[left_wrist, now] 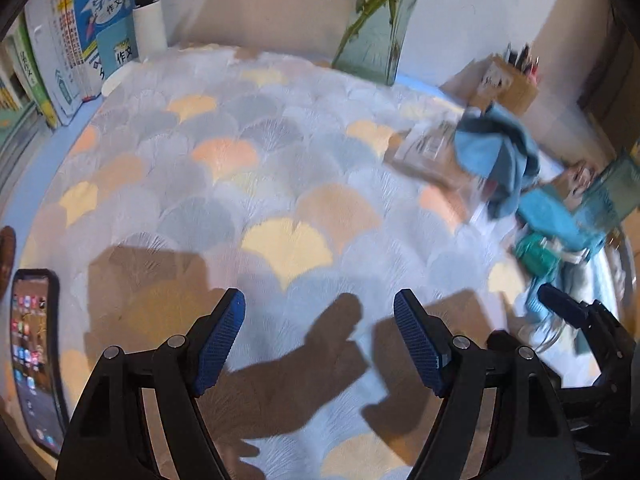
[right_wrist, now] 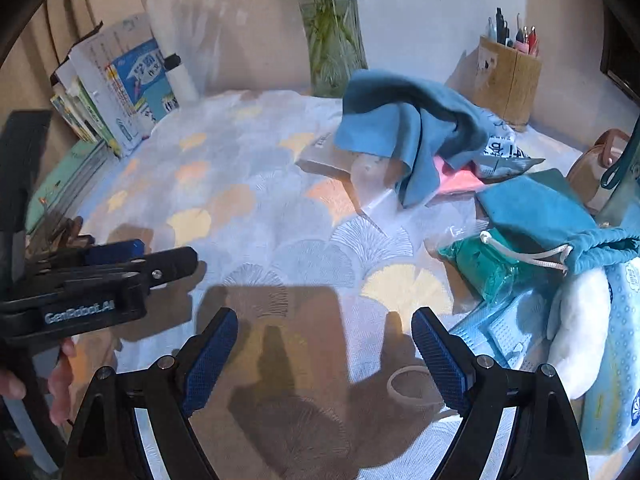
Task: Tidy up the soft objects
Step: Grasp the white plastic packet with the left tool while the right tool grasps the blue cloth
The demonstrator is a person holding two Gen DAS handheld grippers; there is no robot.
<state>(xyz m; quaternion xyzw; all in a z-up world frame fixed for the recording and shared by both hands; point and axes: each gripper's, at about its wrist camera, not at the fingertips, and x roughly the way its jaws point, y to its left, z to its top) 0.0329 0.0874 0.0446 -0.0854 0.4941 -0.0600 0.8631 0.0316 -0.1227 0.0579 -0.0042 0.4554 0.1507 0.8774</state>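
A crumpled blue cloth [right_wrist: 404,128] lies draped over a flat package at the back right of the table; it also shows in the left wrist view [left_wrist: 496,152]. A teal drawstring pouch [right_wrist: 540,212] lies to its right, with a green wrapped bundle [right_wrist: 480,268] in front and a white soft toy [right_wrist: 576,332] beside a tissue pack. My left gripper [left_wrist: 320,340] is open and empty over the patterned tablecloth [left_wrist: 248,168]. My right gripper [right_wrist: 324,356] is open and empty, left of the pile. The left gripper also shows in the right wrist view [right_wrist: 132,256].
Books [left_wrist: 92,44] stand at the back left. A glass vase [right_wrist: 332,36] with green stems stands at the back. A pen holder [right_wrist: 508,76] stands at the back right. A phone [left_wrist: 36,364] lies at the left edge. A rubber band [right_wrist: 412,388] lies near my right gripper.
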